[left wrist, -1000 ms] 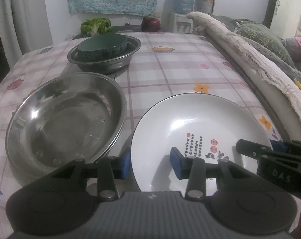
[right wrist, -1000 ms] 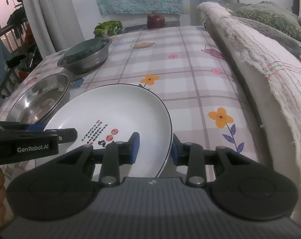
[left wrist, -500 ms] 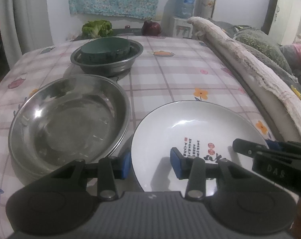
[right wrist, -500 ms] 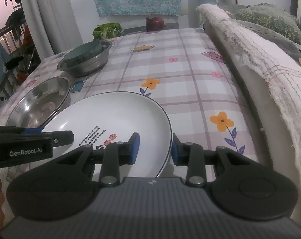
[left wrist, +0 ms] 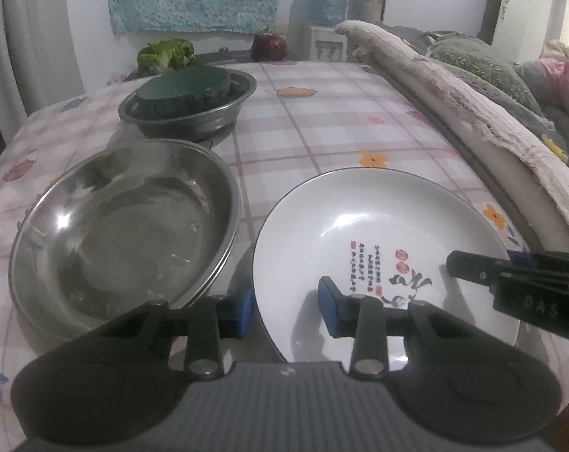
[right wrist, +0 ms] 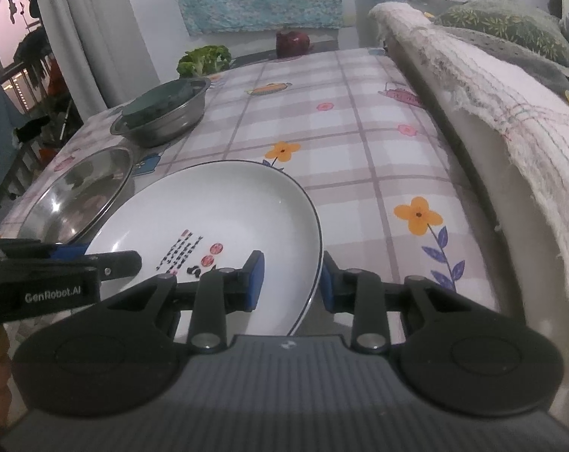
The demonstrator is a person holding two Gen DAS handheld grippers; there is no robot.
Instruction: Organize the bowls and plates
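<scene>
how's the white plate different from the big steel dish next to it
The white plate is glossy white with a thin dark rim and printed characters inside; the steel dish is bare reflective metal. The steel dish looks deeper and seems to sit on a second one like it. Both claws straddle the white plate's rim, left claw and right claw; the steel dish is untouched. Both are round, empty and upright.

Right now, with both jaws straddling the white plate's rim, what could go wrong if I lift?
1. Each gripper, left and right, straddles only the edge of the white plate; their jaws have just been closing, so the grip may not be firm and the plate could slip.
2. The steel plate sits right beside the left side; a tilt could knock it.
</scene>
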